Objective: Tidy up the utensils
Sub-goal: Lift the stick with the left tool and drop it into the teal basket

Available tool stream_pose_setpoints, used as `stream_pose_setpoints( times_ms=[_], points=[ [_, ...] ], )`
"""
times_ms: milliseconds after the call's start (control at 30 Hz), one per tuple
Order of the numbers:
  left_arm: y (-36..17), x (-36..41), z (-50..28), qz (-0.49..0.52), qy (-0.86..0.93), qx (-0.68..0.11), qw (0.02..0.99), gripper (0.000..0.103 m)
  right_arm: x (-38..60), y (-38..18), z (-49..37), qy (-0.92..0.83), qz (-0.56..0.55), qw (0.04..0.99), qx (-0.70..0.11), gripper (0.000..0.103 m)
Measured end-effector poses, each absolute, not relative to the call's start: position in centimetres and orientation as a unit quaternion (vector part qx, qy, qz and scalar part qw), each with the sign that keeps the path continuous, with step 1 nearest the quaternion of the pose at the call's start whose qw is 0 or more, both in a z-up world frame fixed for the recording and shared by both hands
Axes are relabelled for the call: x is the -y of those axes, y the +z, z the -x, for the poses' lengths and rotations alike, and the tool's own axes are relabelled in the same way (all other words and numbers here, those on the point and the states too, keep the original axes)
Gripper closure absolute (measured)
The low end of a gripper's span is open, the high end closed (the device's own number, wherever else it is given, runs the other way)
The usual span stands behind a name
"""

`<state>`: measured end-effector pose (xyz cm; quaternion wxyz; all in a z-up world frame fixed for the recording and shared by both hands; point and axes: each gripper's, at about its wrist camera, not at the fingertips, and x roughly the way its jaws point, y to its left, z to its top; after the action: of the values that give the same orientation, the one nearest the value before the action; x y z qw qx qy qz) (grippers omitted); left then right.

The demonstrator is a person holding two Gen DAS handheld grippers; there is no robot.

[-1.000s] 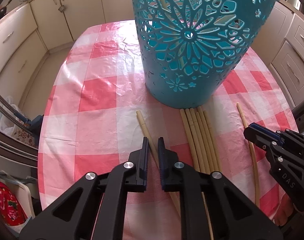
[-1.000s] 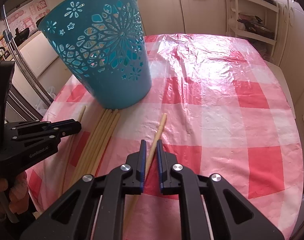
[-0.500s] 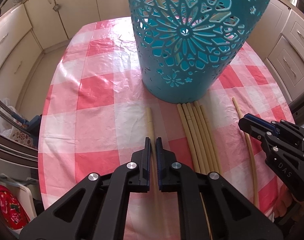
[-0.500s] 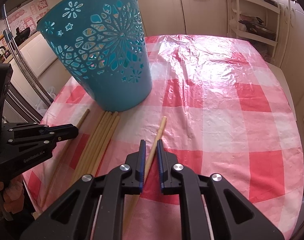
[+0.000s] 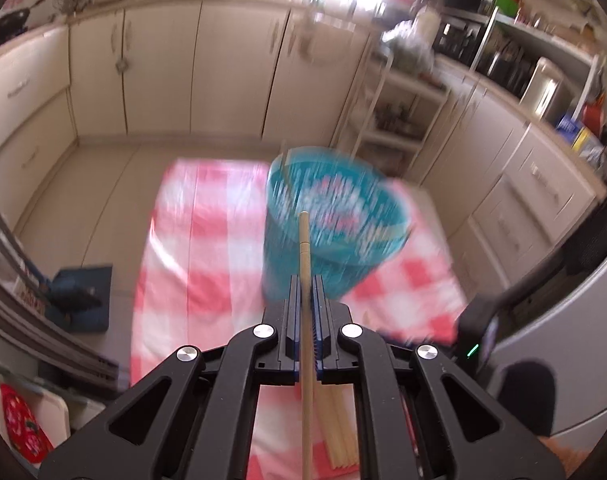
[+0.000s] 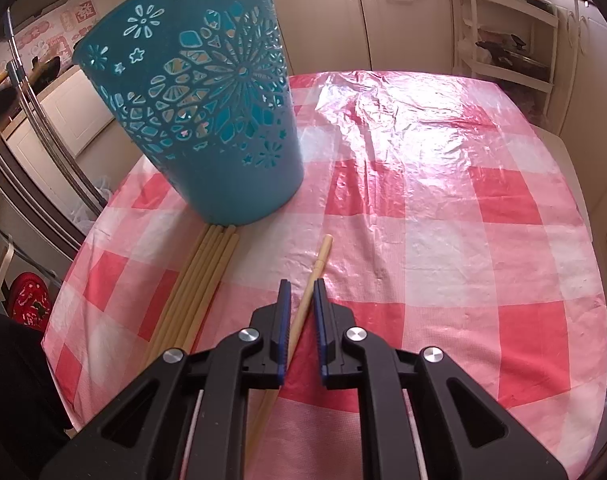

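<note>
My left gripper (image 5: 303, 284) is shut on a long wooden chopstick (image 5: 304, 248) and holds it high above the table, its tip over the near rim of the teal cut-out basket (image 5: 335, 236), which is blurred. My right gripper (image 6: 302, 290) is low over the table with its jaws a little apart around a single chopstick (image 6: 319, 258) that lies on the cloth; they do not visibly clamp it. The basket (image 6: 207, 120) stands at the left in the right wrist view, with a bundle of several chopsticks (image 6: 199, 280) in front of it.
The table has a red and white checked plastic cloth (image 6: 443, 200). Cream kitchen cabinets (image 5: 183, 72) and an open shelf unit (image 5: 391, 120) surround it. Metal rails (image 6: 43, 128) run along the left edge. More chopsticks (image 5: 339, 428) lie under the left gripper.
My left gripper has closed on a chopstick and risen sharply, now looking down on the basket from above. My right gripper has stayed low around its chopstick, jaws slightly wider.
</note>
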<state>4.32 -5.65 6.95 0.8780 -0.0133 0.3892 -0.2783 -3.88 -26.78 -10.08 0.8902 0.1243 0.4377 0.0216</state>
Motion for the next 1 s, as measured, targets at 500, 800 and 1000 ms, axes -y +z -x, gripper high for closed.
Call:
stream_pose_setpoints(
  times_ms=[500,800,1000],
  points=[
    [12.3,13.5,-12.7,0.060,-0.199,-0.211,0.955,0.098,26.3,-10.0,4.0,0.033,-0.118,0.893,-0.434,0.078],
    [6.7,14.6,-13.8,0.029,-0.176,-0.247,0.952,0.098,26.3,-10.0,3.8,0.037,-0.122,0.892,-0.433,0.075],
    [4.4,12.9,-12.2,0.007,-0.167,-0.278,0.946,0.095,26.2,-10.0,3.8,0.037,-0.119,0.893,-0.433,0.075]
  ],
)
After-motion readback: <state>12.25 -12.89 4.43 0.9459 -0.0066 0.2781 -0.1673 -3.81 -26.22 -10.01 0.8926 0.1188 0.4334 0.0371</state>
